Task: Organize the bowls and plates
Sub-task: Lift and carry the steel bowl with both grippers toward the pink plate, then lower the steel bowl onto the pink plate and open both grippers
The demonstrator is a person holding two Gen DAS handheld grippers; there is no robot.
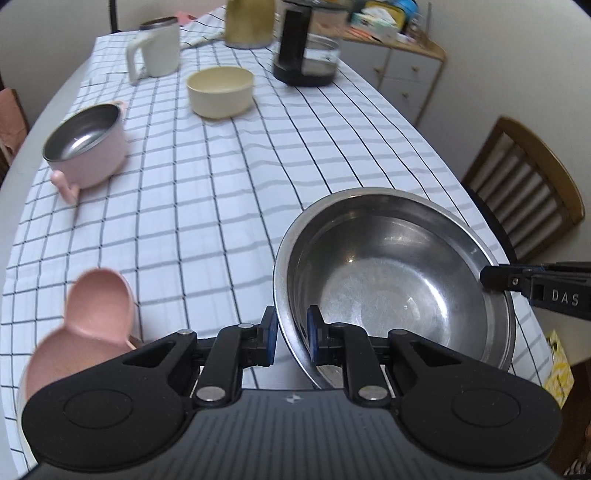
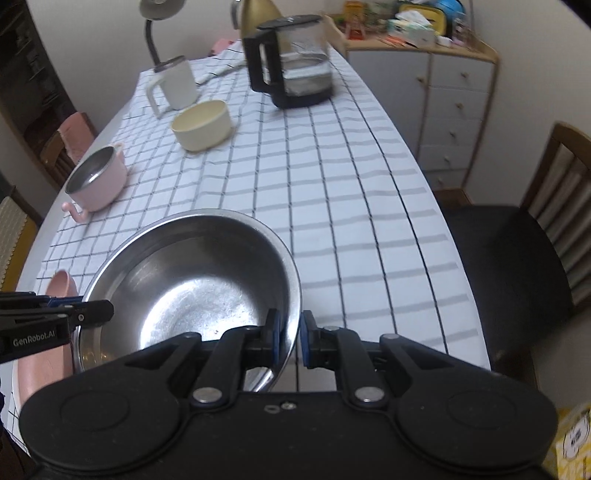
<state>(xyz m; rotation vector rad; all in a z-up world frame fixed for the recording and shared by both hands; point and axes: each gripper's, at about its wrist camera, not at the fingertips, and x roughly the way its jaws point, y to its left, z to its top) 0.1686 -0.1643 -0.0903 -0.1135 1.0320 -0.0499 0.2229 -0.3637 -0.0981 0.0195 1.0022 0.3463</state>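
A large steel bowl (image 1: 395, 273) is held between both grippers over the checked tablecloth. My left gripper (image 1: 291, 336) is shut on its left rim. My right gripper (image 2: 290, 339) is shut on its right rim; the bowl (image 2: 192, 291) fills the near left of the right wrist view. The right gripper's fingers (image 1: 496, 277) show at the bowl's far rim in the left wrist view. A pink plate with ear-shaped tabs (image 1: 74, 332) lies at the near left. A pink steel-lined bowl (image 1: 86, 147) and a cream bowl (image 1: 221, 91) stand further back.
A white mug (image 1: 155, 50), a glass coffee pot (image 1: 306, 55) and a gold kettle (image 1: 249, 22) stand at the table's far end. A wooden chair (image 2: 517, 258) is at the right edge, a cabinet (image 2: 454, 110) behind it.
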